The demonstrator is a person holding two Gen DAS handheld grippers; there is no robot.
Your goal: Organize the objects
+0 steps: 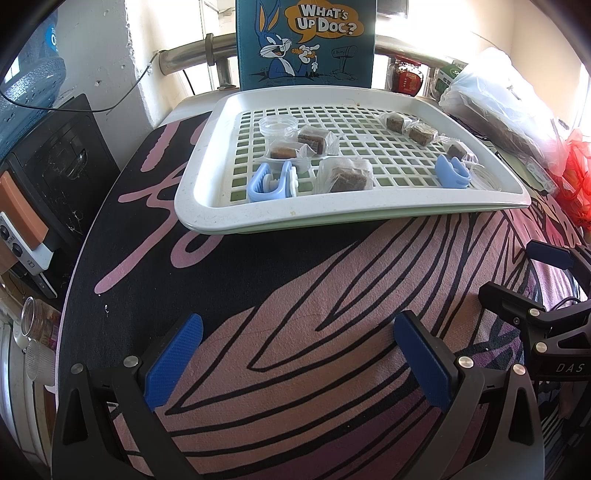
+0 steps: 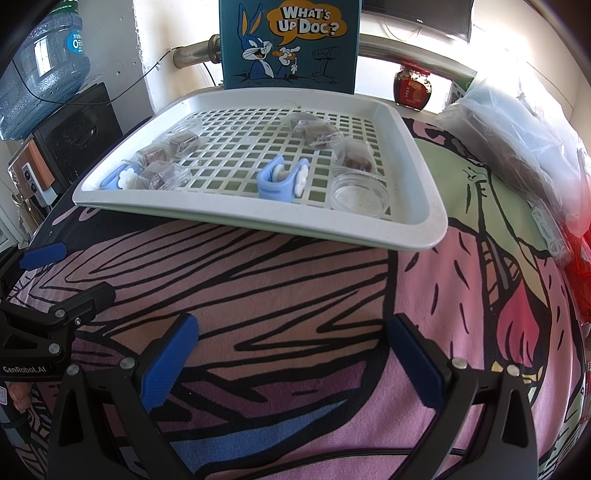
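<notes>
Behind the tray (image 2: 424, 206), a television (image 2: 417, 13) (right view only).

The top edge is cutting off the cartoon board (image 1: 306, 40) at my tray's (image 2: 424, 221) far edge. Glare is washing out the plastic bags (image 1: 495, 96) by its right edge; the jar (image 2: 412, 86) label is reading too small.
</notes>
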